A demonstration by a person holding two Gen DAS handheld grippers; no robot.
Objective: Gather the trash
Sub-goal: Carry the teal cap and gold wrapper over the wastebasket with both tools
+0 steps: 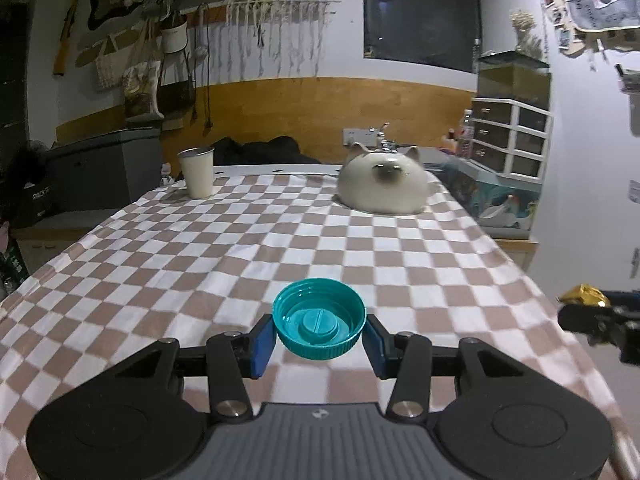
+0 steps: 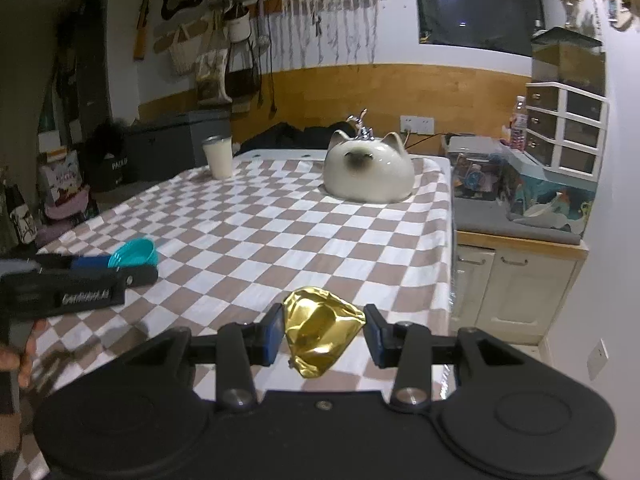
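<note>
Your left gripper clamps the teal ribbed plastic bottle cap by its rim; your right gripper pinches the crumpled gold foil wrapper, both raised above the checkered tablecloth's near edge, apparently for carrying away.

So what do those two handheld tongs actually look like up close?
Both look alike. The left tongs and right tongs each have a black body with two round discs, black link arms joined by silver bolts, and blue pads on the fingertips. From the right wrist view, white lettering runs along the left one's side, too blurred to read.
</note>
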